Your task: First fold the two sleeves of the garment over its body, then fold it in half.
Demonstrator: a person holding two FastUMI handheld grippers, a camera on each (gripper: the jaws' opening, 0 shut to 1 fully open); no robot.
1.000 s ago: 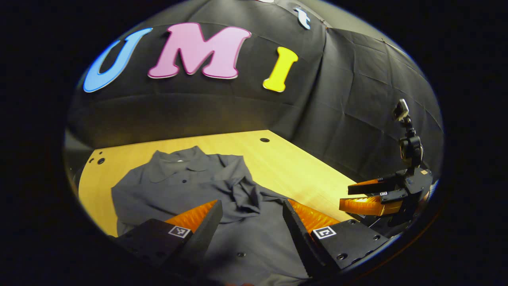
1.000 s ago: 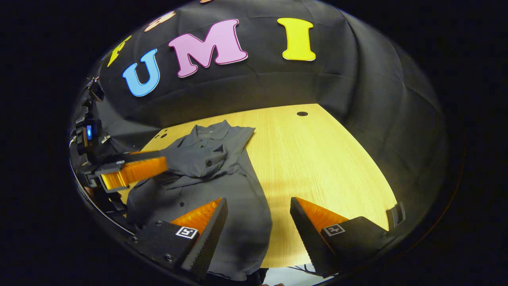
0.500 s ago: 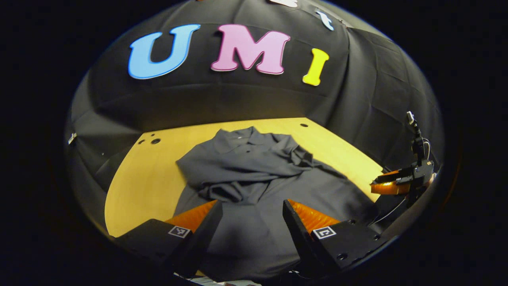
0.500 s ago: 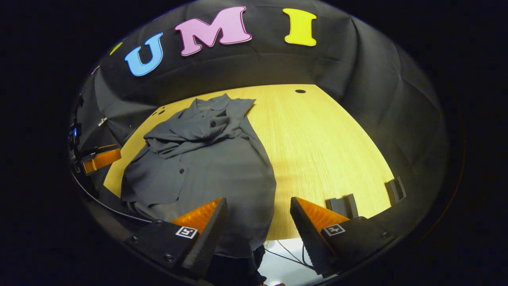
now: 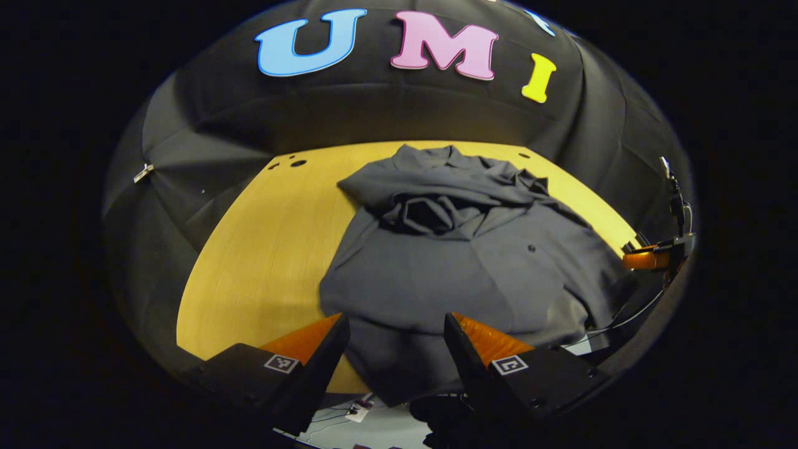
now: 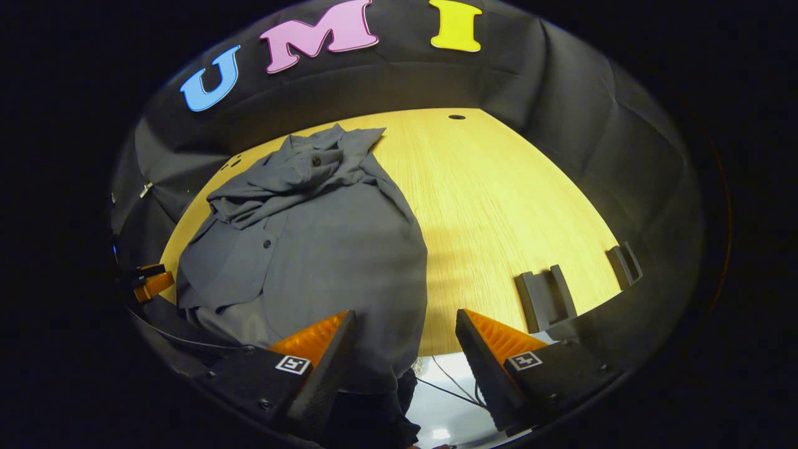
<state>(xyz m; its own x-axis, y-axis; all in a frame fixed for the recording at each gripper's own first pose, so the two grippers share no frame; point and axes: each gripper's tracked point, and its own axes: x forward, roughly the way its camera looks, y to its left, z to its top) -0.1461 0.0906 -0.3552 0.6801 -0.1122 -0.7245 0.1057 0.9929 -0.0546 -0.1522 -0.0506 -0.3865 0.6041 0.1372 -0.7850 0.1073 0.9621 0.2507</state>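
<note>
Since both sets of jaws stand wide open and empty, I treat the shirt, flat on the counter, as light, limp cloth; grip its hem corners.

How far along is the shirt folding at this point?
Sleeves look done: both lie bunched over the grey shirt's chest below the collar. In hand: nothing; left gripper and right gripper hang open near the hem. Left: the fold in half.
</note>
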